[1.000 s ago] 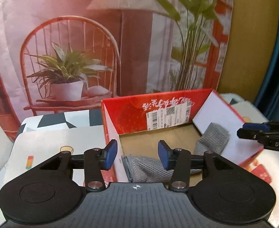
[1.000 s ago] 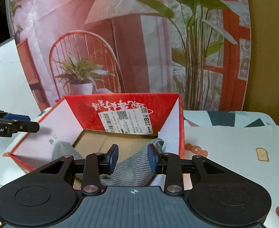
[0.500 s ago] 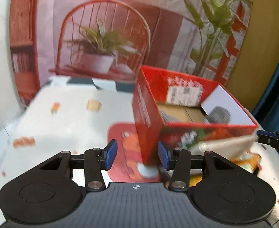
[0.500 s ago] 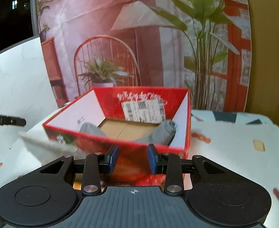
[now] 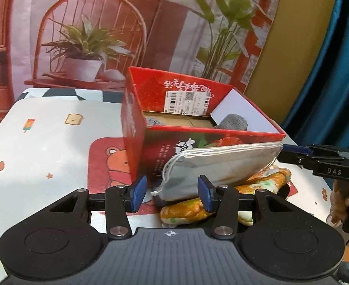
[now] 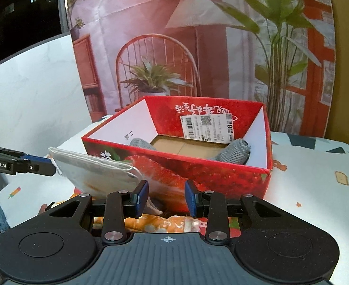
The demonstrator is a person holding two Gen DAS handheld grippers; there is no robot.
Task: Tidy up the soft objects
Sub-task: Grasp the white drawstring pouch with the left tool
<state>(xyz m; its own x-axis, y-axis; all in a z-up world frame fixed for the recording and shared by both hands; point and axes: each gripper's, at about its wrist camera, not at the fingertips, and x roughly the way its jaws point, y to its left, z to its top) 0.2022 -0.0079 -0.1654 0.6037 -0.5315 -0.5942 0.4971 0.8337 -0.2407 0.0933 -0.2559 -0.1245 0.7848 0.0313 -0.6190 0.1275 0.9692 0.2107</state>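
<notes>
A red cardboard box (image 5: 212, 130) (image 6: 174, 156) stands open on the table, with grey knit pieces (image 5: 233, 121) (image 6: 233, 153) lying inside. A grey drawstring pouch (image 5: 217, 166) (image 6: 93, 173) leans against the box's front wall, resting on an orange floral cloth (image 5: 264, 182) (image 6: 155, 220). My left gripper (image 5: 171, 193) is open just short of the pouch's lower end, gripping nothing. My right gripper (image 6: 167, 198) is open too, over the floral cloth, facing the box front. In each view the other gripper's tip (image 5: 293, 153) (image 6: 39, 166) shows beside a corner of the pouch.
A white tablecloth with small cartoon prints (image 5: 44, 154) covers the table, and a red bear mat (image 5: 108, 159) lies under the box. A printed backdrop of a chair and plants (image 6: 155, 71) hangs behind. A hand (image 5: 340, 204) holds the right gripper's handle.
Both grippers have drawn back from above the box's inside and now face its front wall. The pouch and the floral cloth have come into view. The jaws' gaps look unchanged.
</notes>
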